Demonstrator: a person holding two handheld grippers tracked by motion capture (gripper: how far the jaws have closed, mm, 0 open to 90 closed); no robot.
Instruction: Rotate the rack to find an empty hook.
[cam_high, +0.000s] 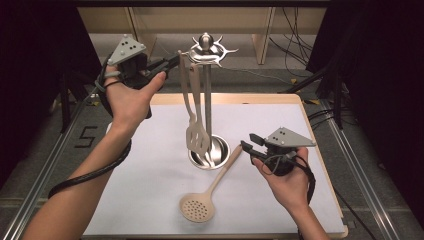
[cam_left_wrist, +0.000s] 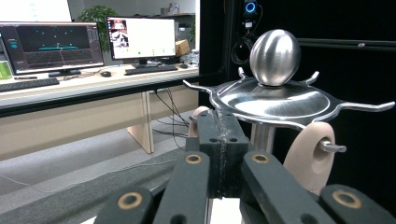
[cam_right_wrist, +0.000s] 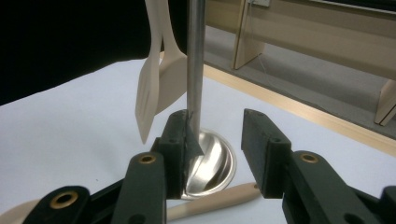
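In the high view a steel utensil stand (cam_high: 207, 100) rises from a round dish base at the centre of the frame, its pole topped by a knob and a ring of hooks near the upper middle. Two beige utensils hang from those hooks beside the pole: a slotted turner (cam_high: 196, 134) whose blade reaches down to just above the base, and a second long handle (cam_high: 184, 85) next to it. The left gripper (cam_high: 172, 62) sits in the upper left of the frame, held up at hook height, and its fingers (cam_left_wrist: 219, 154) are clenched together at the top end of that handle; in the left gripper view the closed fingers sit just below the rim of the hook ring (cam_left_wrist: 280, 100), with a rounded beige handle end (cam_left_wrist: 310, 156) hung on a hook to their right, though whether the fingers actually pinch a handle I cannot tell. The right gripper (cam_high: 250, 142) is lower right of centre, just beside the stand's base, its fingers (cam_right_wrist: 264, 149) released and spread; in the right gripper view the pole (cam_right_wrist: 195, 65) rises between them farther off above the shiny dish base (cam_right_wrist: 215, 163). A beige skimmer spoon (cam_high: 207, 195) lies flat on the white table (cam_high: 140, 200) at lower centre, its perforated bowl toward the bottom edge and its handle running up to touch the base near the right gripper.
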